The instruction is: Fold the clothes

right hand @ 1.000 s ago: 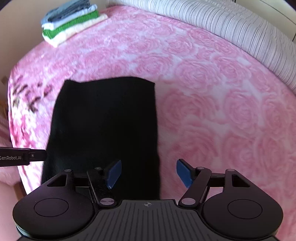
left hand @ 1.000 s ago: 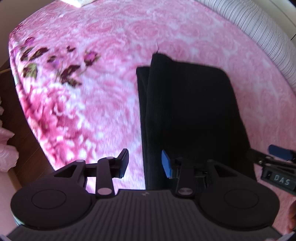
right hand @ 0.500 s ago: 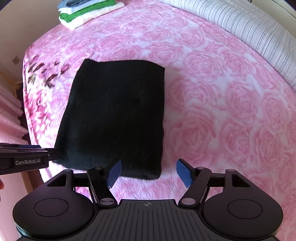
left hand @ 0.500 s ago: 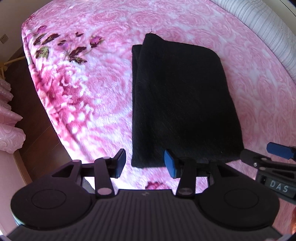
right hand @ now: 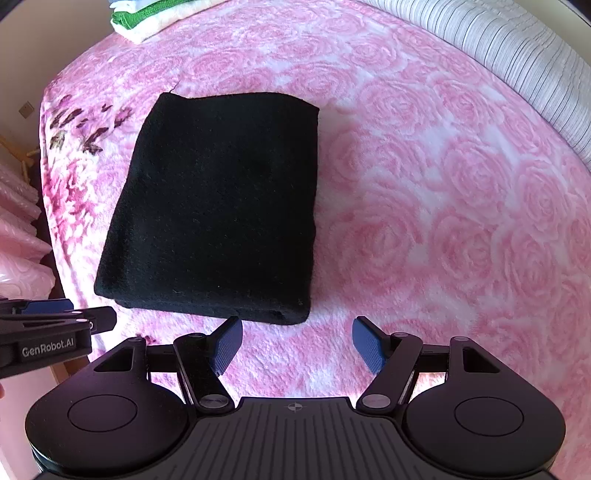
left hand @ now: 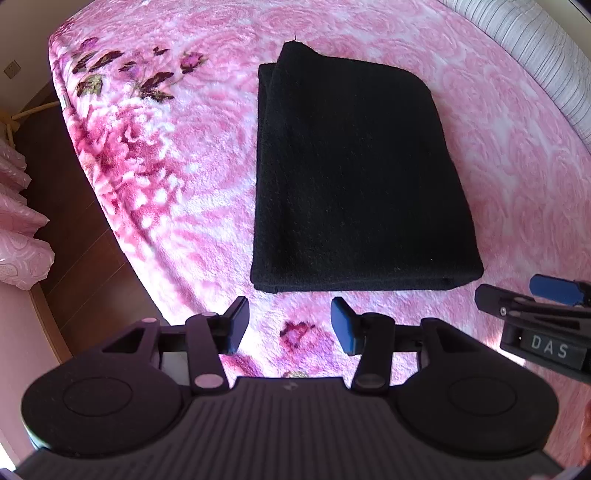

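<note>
We've got both grippers up off the bed w/ nothing in them. Our left gripper (left hand: 290,325) has its jaws apart, only pink blanket (left hand: 166,192) showing between the pads; our right gripper (right hand: 297,345) is spread a bit wider, also empty. Neither touches the cloth.

The black cloth (left hand: 354,177) lies folded into a thick rectangle on the blanket, flat, layered edges showing along its left side in the left cam. Its near edge sits just ahead of our left fingertips, slightly to the right of center. In the right cam the cloth (right hand: 218,206) is ahead and to the left, its near right corner just beyond our left-side pad.

Each gripper shows at the other cam's edge: right one (left hand: 543,317) at the far right of the left cam, left one (right hand: 51,332) at the far left of the right cam.

Striped bedding (right hand: 517,62) runs along the far right. A stack of folded towels (right hand: 147,14), green and white, sits at the bed's far corner.
</note>
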`<move>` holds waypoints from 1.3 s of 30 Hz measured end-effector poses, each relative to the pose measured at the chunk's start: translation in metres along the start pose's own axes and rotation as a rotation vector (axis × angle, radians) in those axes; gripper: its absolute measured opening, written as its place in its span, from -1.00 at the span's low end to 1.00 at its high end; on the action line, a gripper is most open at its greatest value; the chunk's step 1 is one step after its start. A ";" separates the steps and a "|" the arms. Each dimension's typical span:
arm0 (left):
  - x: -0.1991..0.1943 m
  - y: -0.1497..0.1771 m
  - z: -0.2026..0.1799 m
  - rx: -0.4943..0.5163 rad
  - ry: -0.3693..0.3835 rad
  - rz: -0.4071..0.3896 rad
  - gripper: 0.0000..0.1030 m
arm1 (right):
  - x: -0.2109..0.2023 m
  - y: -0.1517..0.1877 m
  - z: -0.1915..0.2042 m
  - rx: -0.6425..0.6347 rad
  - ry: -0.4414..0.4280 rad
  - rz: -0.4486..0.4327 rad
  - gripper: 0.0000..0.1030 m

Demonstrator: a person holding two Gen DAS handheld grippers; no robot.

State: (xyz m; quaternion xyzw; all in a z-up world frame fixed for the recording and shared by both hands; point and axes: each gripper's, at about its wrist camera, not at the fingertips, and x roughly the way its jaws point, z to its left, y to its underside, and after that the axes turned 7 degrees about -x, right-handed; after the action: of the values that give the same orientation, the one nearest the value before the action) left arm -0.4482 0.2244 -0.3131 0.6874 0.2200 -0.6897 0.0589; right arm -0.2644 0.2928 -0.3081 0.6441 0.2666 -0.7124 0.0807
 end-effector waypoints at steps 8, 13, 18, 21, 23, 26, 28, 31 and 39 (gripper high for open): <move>0.005 0.005 0.005 -0.020 -0.015 0.016 -0.13 | 0.004 0.001 0.002 0.000 -0.011 0.010 0.35; 0.009 0.006 0.007 -0.026 -0.024 0.026 -0.13 | 0.010 0.000 0.002 -0.006 -0.009 0.024 0.35; 0.015 0.005 0.005 -0.021 -0.036 0.038 -0.12 | 0.016 -0.001 0.000 -0.011 -0.009 0.036 0.35; 0.017 0.004 0.003 -0.020 -0.035 0.044 -0.12 | 0.019 -0.001 -0.004 -0.007 -0.008 0.043 0.35; 0.019 0.003 0.002 -0.015 -0.036 0.048 -0.12 | 0.022 -0.001 -0.007 -0.001 -0.005 0.051 0.35; 0.022 -0.001 0.001 -0.012 -0.034 0.052 -0.12 | 0.026 -0.002 -0.013 0.010 -0.001 0.060 0.35; 0.023 -0.004 0.002 -0.008 -0.028 0.053 -0.12 | 0.028 -0.003 -0.018 0.015 0.002 0.061 0.35; 0.023 -0.013 0.009 -0.010 -0.034 0.039 -0.12 | 0.029 -0.007 -0.028 0.028 0.010 0.054 0.35; 0.027 -0.043 0.031 -0.018 -0.084 0.015 -0.12 | 0.031 -0.025 -0.054 0.086 0.003 0.008 0.35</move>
State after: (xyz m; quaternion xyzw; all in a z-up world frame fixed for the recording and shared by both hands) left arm -0.4942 0.2569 -0.3313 0.6587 0.2184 -0.7156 0.0793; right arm -0.2329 0.3470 -0.3329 0.6490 0.2332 -0.7220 0.0551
